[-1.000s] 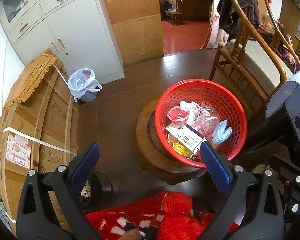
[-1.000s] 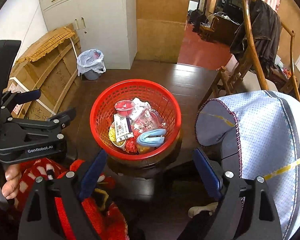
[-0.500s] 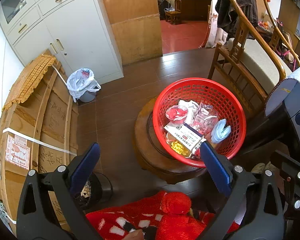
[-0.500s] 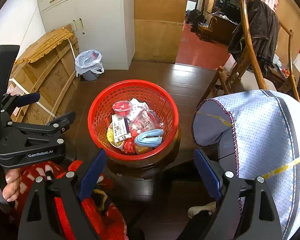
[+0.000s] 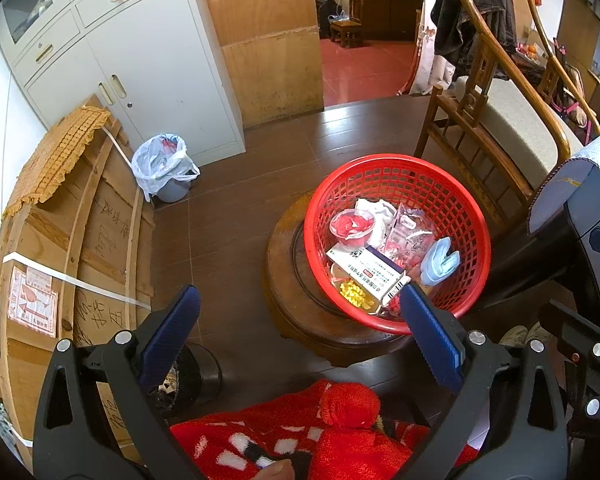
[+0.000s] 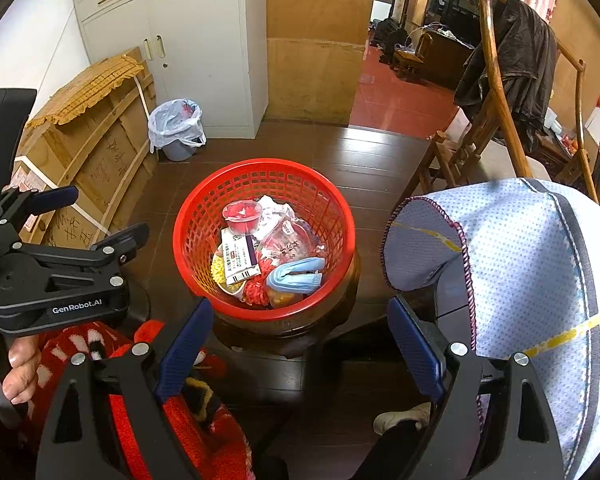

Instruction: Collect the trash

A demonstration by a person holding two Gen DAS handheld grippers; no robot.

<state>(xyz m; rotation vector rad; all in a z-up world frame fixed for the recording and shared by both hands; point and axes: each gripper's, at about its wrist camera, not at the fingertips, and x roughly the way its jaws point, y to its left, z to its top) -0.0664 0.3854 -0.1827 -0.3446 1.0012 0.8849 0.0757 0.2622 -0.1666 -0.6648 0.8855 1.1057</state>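
From the left wrist camera, the left gripper (image 5: 296, 328) hangs above a dark wooden floor with its two blue-padded fingers (image 5: 170, 332) spread wide and holding nothing. Ahead and to the right, a red plastic basket (image 5: 466, 216) sits on a round wooden stool (image 5: 284, 280). Inside the basket lies trash: a white carton with printed text (image 5: 366, 274), a clear cup with a red lid (image 5: 351, 226), a crumpled clear wrapper (image 5: 410, 236), a folded blue face mask (image 5: 440, 262) and some yellow pieces (image 5: 354, 294). The right-hand blue pad overlaps the basket's near rim in the picture; whether it touches cannot be told. Further left, a small bin lined with a white bag (image 5: 164, 168) stands by a white cabinet (image 5: 140, 60), next to a leaning wooden crate (image 5: 72, 240). A wooden chair (image 5: 484, 120) stands behind the basket. From the right wrist camera, the right gripper (image 6: 300, 336) also has its fingers (image 6: 414, 346) wide apart and empty, aimed at the same red basket (image 6: 204, 216), which is centred just beyond the fingertips. The carton (image 6: 238, 254), the red-lidded cup (image 6: 242, 216) and the blue mask (image 6: 296, 276) show clearly inside. The left gripper's black body (image 6: 56, 280) appears at the left edge, and a blue dotted cloth (image 6: 520, 260) fills the right side.
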